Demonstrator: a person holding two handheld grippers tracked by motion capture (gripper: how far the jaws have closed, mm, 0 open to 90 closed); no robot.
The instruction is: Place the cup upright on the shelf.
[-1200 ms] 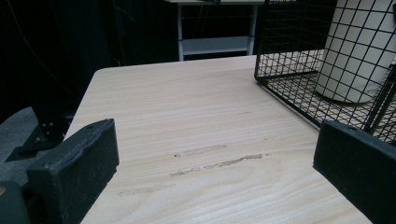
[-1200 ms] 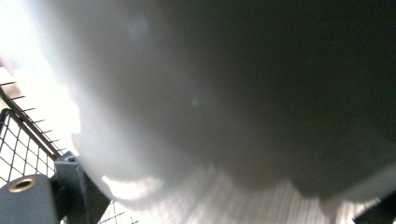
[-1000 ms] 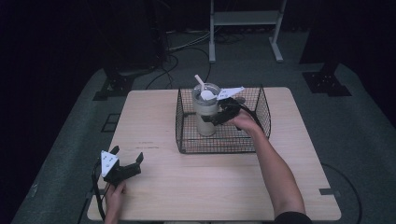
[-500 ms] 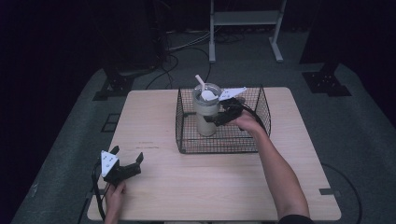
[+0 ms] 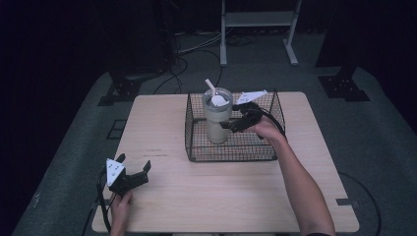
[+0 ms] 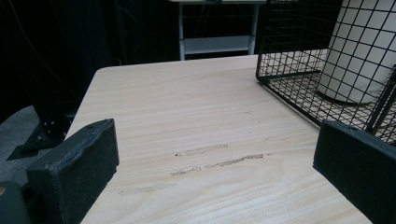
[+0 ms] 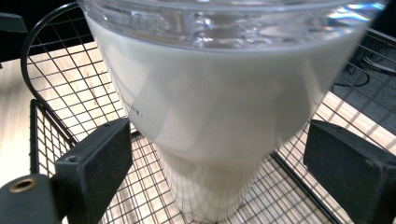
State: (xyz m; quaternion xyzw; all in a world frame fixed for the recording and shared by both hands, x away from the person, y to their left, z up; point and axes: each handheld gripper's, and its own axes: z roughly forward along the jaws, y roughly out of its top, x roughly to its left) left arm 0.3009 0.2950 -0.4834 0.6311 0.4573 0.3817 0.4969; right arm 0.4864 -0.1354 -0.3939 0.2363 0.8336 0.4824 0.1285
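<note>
Pale wooden table (image 5: 231, 191): your right gripper (image 5: 236, 123), jaws spread, flanks the tumbler (image 5: 217, 118) in the wire basket (image 5: 231, 147). Likely next, clamp it squarely. Your left gripper (image 5: 133, 174) rests released, near left.

- Tall cream tumbler with clear lid (image 5: 217, 120) fills left of black wire basket (image 5: 275, 123); right side free.
- Light wooden table (image 5: 221, 191) front bare.
- Basket walls block side entry; top open.

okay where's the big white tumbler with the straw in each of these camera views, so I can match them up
High view: the tumbler stands upright in the left part of the wire basket, at top centre, beside the right gripper.
Left gripper view: its lower body shows at the top right, behind the basket mesh.
Right gripper view: it looms close between the open jaws.
Shared landmark: the black wire basket.
</note>
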